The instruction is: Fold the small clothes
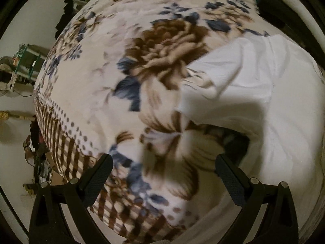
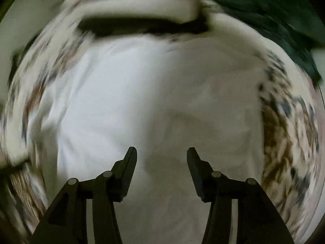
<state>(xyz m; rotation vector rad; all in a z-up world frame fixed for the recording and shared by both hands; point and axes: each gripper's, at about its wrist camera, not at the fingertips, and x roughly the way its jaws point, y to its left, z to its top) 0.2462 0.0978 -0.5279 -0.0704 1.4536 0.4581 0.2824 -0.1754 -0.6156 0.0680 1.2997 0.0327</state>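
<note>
A white garment (image 1: 264, 93) lies on a floral blanket (image 1: 158, 46) at the right of the left wrist view, with a sleeve sticking out to the left and a fold lifted at its near edge. My left gripper (image 1: 163, 160) is open and empty above the blanket, left of the garment. In the right wrist view the same white garment (image 2: 142, 101) fills the middle, badly blurred. My right gripper (image 2: 161, 152) is open and empty just above it.
The blanket covers a bed whose left edge (image 1: 46, 134) drops to a floor with clutter and a green rack (image 1: 26, 61). A dark green cloth (image 2: 274, 20) lies at the far right, and a pale pillow or bolster (image 2: 142, 4) at the far end.
</note>
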